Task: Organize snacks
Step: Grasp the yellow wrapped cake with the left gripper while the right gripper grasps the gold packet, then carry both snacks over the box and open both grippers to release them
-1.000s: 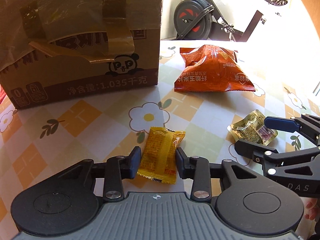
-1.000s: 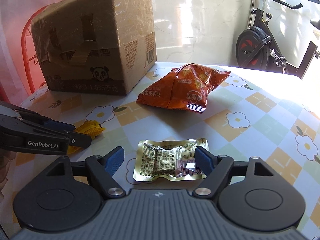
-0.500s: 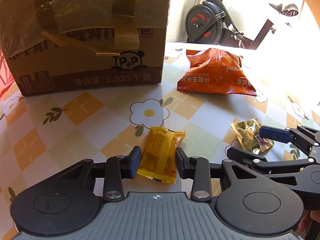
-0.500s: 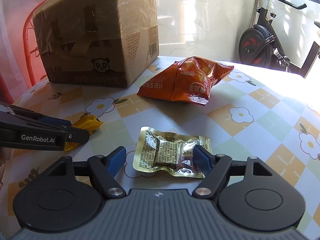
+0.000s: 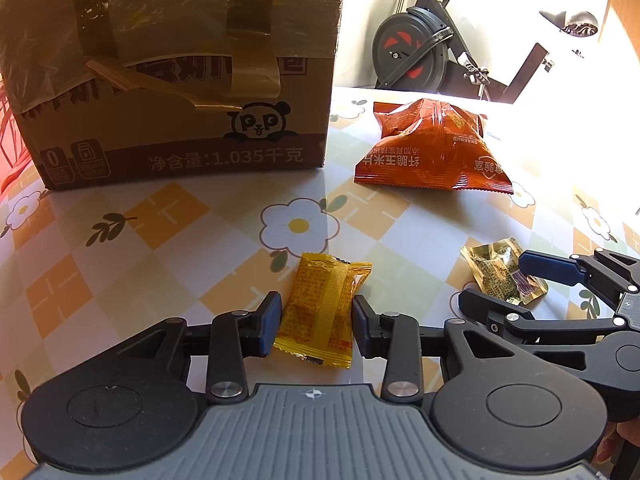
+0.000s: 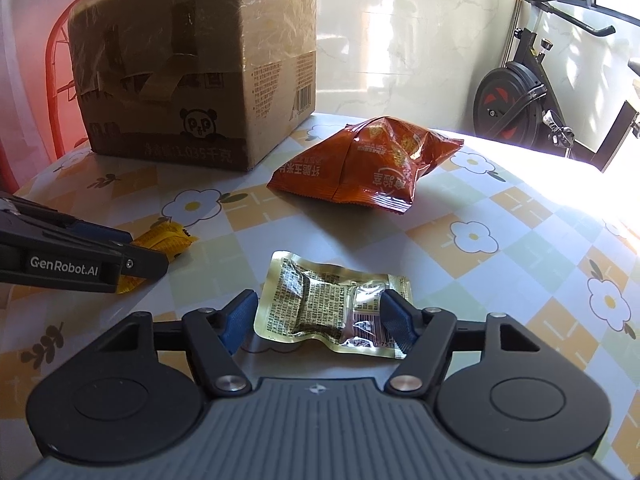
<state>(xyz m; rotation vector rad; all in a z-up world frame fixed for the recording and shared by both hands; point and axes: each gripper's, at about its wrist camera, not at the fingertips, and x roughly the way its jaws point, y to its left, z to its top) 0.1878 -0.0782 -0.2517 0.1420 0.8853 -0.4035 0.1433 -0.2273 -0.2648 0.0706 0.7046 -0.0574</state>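
A tabletop [image 5: 168, 240] covered in a checked cloth printed with white flowers holds a few snacks. At the far left stands a large cardboard box [image 5: 172, 76], sealed with brown tape and marked with a small panda logo on its front. In the left wrist view, the left gripper [image 5: 316, 322] sits low over the cloth with its two blue-padded fingers on either side of a small yellow snack packet [image 5: 320, 308], which lies flat with its long side pointing away from the camera. The pads stand right at the packet's edges, narrowly set, and the wrapper looks pressed between them. Farther back, near the middle of the tabletop and just right of the box, rests a puffed orange snack bag [image 5: 432, 152] with white lettering. To the right, in the right wrist view, the right gripper [image 6: 320, 320] straddles a flat gold foil packet [image 6: 332, 304] with a clear window and a barcode. Its jaws have just been closing, with the foil packet between them. The right pad rests on the packet's right end, while the left pad stands just beside its left edge, so the grip is not firm. Behind the tabletop on the right, an exercise bike [image 6: 532, 96] stands in bright sunlight against a pale wall.
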